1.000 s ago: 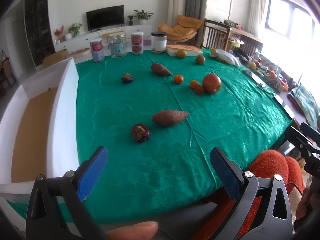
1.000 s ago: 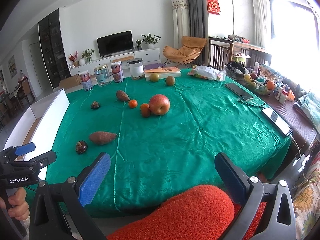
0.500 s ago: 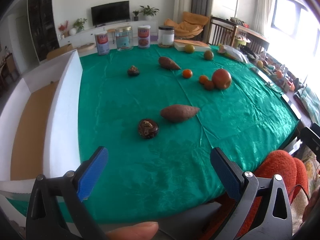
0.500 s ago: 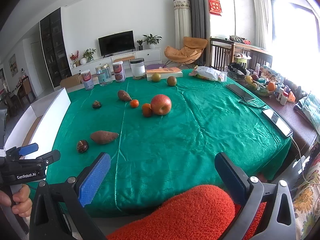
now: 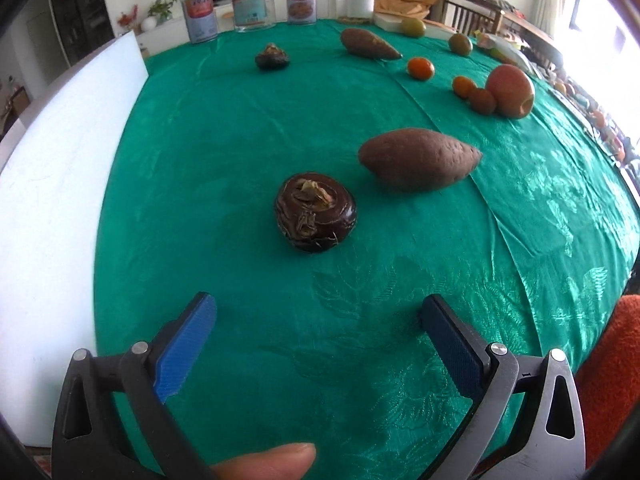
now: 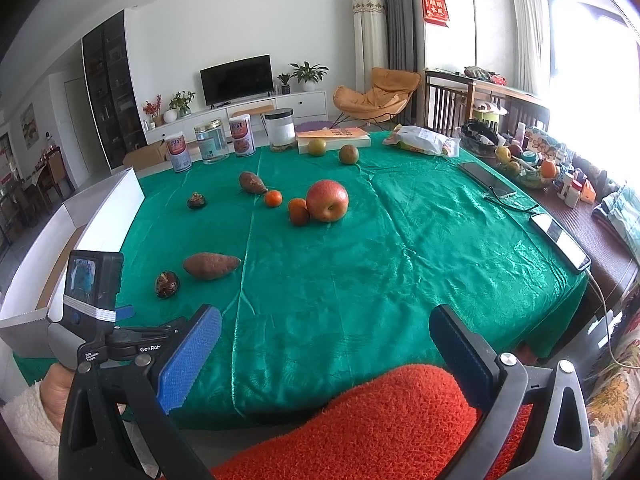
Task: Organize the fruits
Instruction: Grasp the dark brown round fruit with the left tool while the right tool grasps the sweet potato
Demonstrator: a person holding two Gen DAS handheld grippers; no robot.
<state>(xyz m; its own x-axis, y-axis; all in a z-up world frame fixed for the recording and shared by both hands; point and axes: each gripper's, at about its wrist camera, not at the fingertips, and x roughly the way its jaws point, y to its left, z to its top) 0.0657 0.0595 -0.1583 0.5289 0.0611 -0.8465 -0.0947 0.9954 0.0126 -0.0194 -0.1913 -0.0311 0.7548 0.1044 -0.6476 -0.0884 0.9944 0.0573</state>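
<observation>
My left gripper (image 5: pixel 318 312) is open and empty, low over the green tablecloth (image 5: pixel 240 128), just short of a dark brown water chestnut (image 5: pixel 315 217). A sweet potato (image 5: pixel 418 159) lies behind it to the right. Farther back are a second chestnut (image 5: pixel 272 57), a second sweet potato (image 5: pixel 368 43), small oranges (image 5: pixel 421 68) and a red apple (image 5: pixel 511 91). My right gripper (image 6: pixel 325 324) is open and empty, back off the table's front edge. It sees the apple (image 6: pixel 327 200), the near sweet potato (image 6: pixel 211 265) and the near chestnut (image 6: pixel 167 284).
A white foam box (image 5: pixel 60 168) stands along the table's left side. Cans and jars (image 6: pixel 240 136) line the far edge, with two green-brown fruits (image 6: pixel 348 154) and a flat box. Phones (image 6: pixel 560 236) lie at the right. An orange chair back (image 6: pixel 380 420) is below my right gripper.
My left gripper has moved forward and down over the table toward the near chestnut, which now looms large. The right gripper has barely moved.
</observation>
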